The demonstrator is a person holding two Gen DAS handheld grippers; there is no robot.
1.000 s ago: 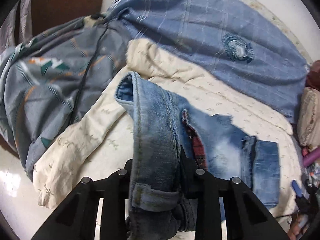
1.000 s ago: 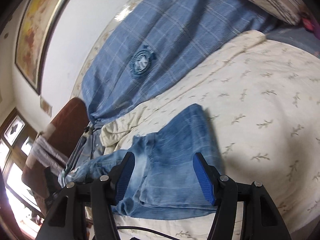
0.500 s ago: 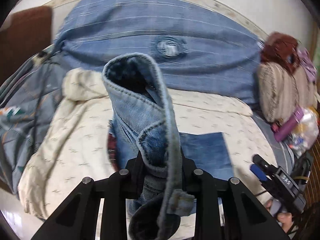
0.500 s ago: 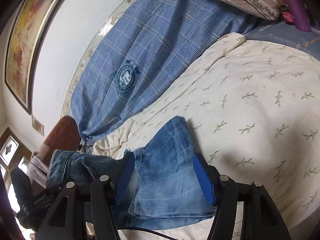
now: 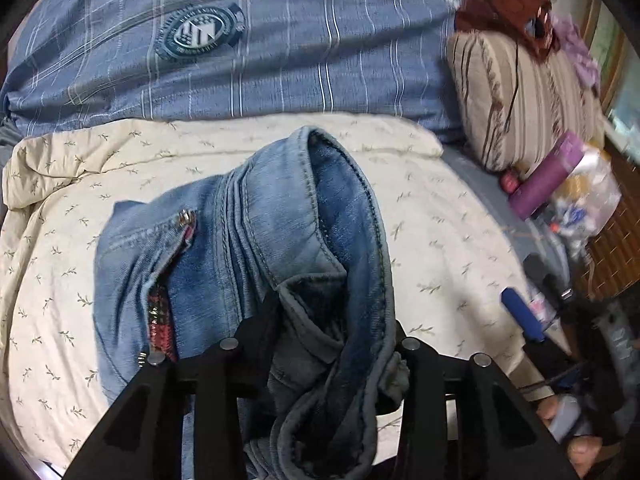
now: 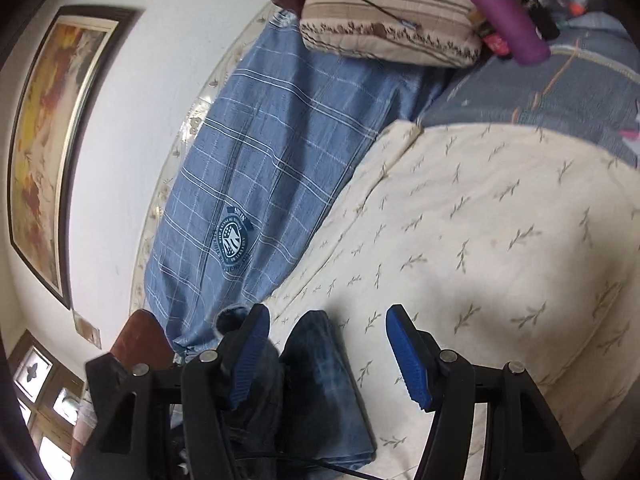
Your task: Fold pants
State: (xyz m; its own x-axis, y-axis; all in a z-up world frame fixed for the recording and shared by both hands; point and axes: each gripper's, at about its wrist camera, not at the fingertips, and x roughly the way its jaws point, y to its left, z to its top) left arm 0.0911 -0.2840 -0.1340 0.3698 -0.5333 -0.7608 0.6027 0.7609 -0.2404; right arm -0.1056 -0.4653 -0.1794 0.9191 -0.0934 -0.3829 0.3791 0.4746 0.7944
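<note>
While our left tongs stay clenched on the jeans' waistband, the denim hangs over the cream quilt, its long axis running away from us. Our right tongs gape empty above the folded leg end, farther off.

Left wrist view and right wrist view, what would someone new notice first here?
First, the blue jeans, bunched and pinched in the left gripper above the cream leaf-print quilt. Behind lies a blue plaid cover bearing a round crest. In the right wrist view, the right gripper hangs open over the jeans' folded end, with a framed painting on the wall at left.
</note>
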